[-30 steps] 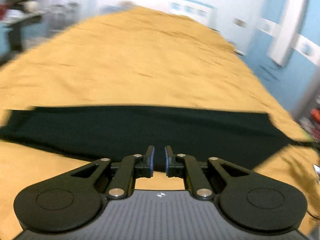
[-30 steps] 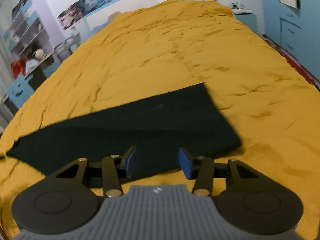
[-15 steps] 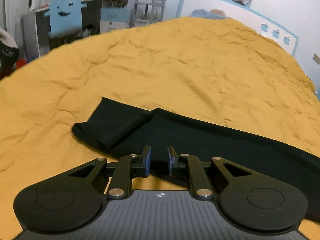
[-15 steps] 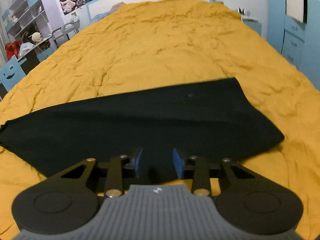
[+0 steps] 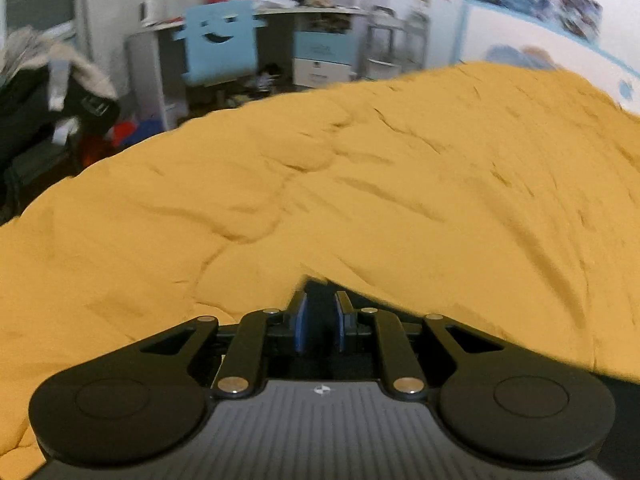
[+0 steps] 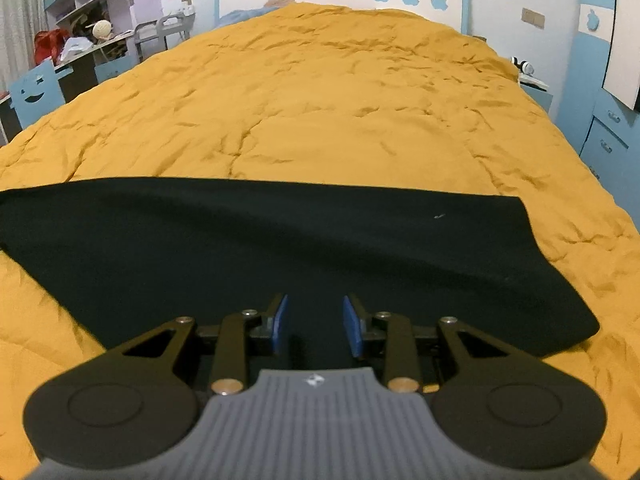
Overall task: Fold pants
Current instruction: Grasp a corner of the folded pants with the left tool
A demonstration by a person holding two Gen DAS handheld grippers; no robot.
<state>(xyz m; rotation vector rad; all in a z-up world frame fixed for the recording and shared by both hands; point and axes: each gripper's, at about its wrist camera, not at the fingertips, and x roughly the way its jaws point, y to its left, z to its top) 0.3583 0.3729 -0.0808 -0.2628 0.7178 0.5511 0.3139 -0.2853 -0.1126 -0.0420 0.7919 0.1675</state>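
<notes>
With both grippers low over the near edge, we are at the pick-up that starts the next fold.

Nearest us, our right gripper [image 6: 314, 322] has its jaws apart over the black pants [image 6: 280, 248], having just been narrowing, pads not yet pressing cloth. Our left gripper [image 5: 319, 322] stands narrowly apart at the pants' left end; whether it pinches cloth we cannot tell. Beyond, the pants lie flat across the yellow bedspread [image 6: 340, 100]. Next we need both pinches secure.
</notes>
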